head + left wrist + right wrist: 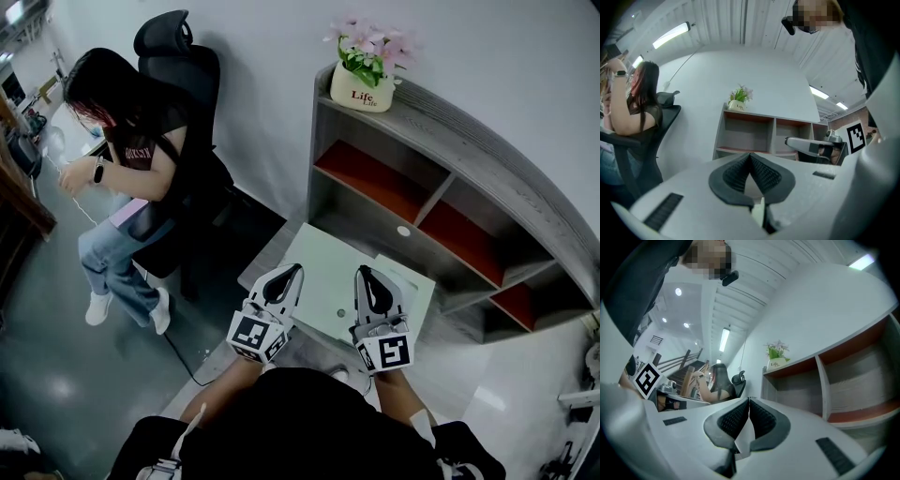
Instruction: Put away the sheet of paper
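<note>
Left hand-held gripper and right hand-held gripper pinch paper sheet before shelf.

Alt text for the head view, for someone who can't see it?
The left gripper and right gripper each clamp the near edge of a pale sheet of paper in front of a grey shelf unit with orange-red shelves. A potted plant stands on top; a person sits in a black chair at left.

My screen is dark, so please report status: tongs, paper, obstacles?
Left tongs, right tongs: both shut on paper. Paper held before shelf. Nothing seen in the way.
</note>
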Tool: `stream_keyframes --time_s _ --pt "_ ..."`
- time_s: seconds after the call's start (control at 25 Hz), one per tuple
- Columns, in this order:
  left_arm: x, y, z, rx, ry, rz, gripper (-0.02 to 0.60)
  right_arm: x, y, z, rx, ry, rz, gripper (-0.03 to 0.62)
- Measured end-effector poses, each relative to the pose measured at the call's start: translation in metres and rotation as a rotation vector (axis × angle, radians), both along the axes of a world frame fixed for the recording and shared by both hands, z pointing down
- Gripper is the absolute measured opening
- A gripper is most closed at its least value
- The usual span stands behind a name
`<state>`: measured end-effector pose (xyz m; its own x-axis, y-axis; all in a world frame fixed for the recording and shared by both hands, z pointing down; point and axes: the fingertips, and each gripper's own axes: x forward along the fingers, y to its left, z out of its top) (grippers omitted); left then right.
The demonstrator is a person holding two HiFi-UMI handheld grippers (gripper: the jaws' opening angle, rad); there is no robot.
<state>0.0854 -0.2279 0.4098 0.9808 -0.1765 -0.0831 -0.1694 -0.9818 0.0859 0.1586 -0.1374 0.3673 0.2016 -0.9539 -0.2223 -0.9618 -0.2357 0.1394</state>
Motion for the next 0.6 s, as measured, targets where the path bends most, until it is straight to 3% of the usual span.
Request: stream_keyframes --time_s 0.6 --pt "0.0075 0.0077 -0.0007 0.011 -0.009 0.002 0.008 0.0001 0.0044 -0.0001 -0.025 0.027 0.006 0.022"
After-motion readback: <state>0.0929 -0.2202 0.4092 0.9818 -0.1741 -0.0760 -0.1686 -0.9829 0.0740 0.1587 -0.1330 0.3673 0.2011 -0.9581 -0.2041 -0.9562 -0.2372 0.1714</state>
